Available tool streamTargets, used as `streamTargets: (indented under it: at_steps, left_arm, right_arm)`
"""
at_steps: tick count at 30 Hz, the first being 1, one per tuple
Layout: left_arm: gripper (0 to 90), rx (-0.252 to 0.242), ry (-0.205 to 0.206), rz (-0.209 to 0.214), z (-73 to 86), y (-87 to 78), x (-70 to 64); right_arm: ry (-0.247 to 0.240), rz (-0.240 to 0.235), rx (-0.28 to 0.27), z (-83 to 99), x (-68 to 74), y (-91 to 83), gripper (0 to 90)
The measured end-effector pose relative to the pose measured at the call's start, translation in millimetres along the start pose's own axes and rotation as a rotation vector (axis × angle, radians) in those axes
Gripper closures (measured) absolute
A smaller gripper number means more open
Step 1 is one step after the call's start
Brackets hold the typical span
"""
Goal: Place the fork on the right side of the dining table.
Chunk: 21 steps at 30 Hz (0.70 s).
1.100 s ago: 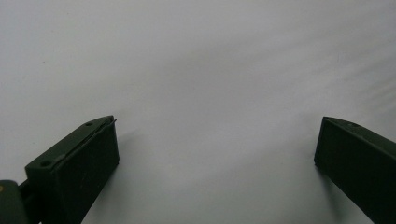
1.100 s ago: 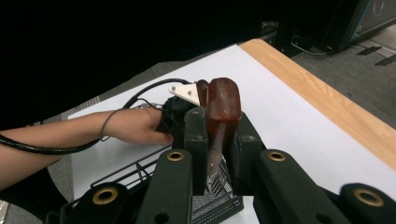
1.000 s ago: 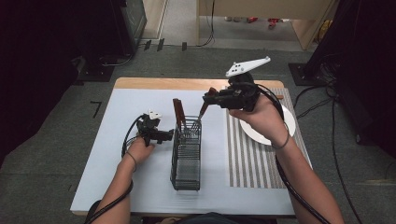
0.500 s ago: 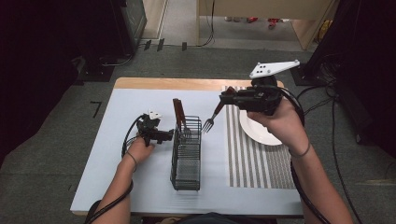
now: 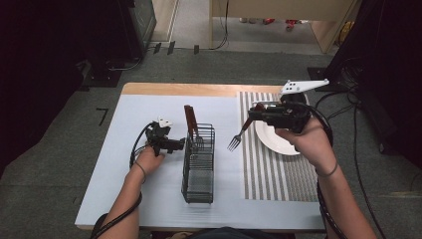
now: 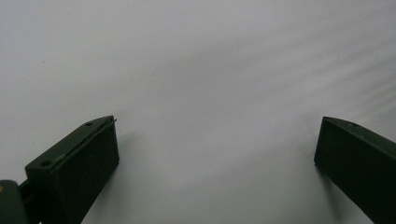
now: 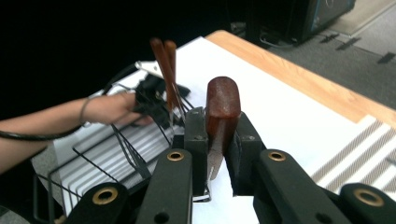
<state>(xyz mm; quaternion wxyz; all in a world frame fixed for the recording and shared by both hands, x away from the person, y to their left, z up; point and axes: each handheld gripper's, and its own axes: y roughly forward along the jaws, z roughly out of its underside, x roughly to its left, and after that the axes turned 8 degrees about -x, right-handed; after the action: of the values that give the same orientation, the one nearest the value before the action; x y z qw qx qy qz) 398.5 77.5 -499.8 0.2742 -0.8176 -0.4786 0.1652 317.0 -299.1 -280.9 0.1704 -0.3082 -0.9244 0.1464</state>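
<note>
Grey carpet surrounds a pale, matte table point(image 5: 149, 199) with a bare wooden far edge.

Held above the table's right half, the right hand-held gripper point(image 5: 255, 112) has its black jaws clamped on the rounded, reddish-brown wooden handle of a fork point(image 5: 238, 137); the metal tines hang down and left, in the air between a black wire caddy point(image 5: 198, 164) and a round white plate point(image 5: 271, 140). That plate rests on a striped grey-and-white placemat point(image 5: 271, 174). The caddy is a tall rectangular basket of thin rods, with two wooden-handled utensils point(image 5: 189, 118) standing upright at its far end. Just left of it, the left hand-held gripper point(image 5: 179, 144) sits low over the smooth tabletop, its blocky jaws spread wide and holding nothing.
</note>
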Motion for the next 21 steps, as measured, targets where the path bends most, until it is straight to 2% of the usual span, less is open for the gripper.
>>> streamTargets:
  at_steps: [3,8,12,21]
  left_arm:
    - [0.0,0.000,0.000,0.000,0.0,0.0,0.0]
    - [0.0,0.001,0.001,0.000,0.0,0.0,0.0]
    - [0.0,0.000,0.001,0.000,0.0,0.0,0.0]
    - [0.0,0.001,0.001,0.000,0.0,0.0,0.0]
  right_arm:
    - [0.020,0.013,0.013,11.7,-4.4,-0.6,80.7]
    - [0.064,0.029,-0.007,25.6,-13.9,-5.4,80.6]
    - [0.056,0.058,0.006,31.3,-16.3,-7.7,80.6]
    - [0.088,0.111,0.038,53.4,-24.4,-12.4,80.6]
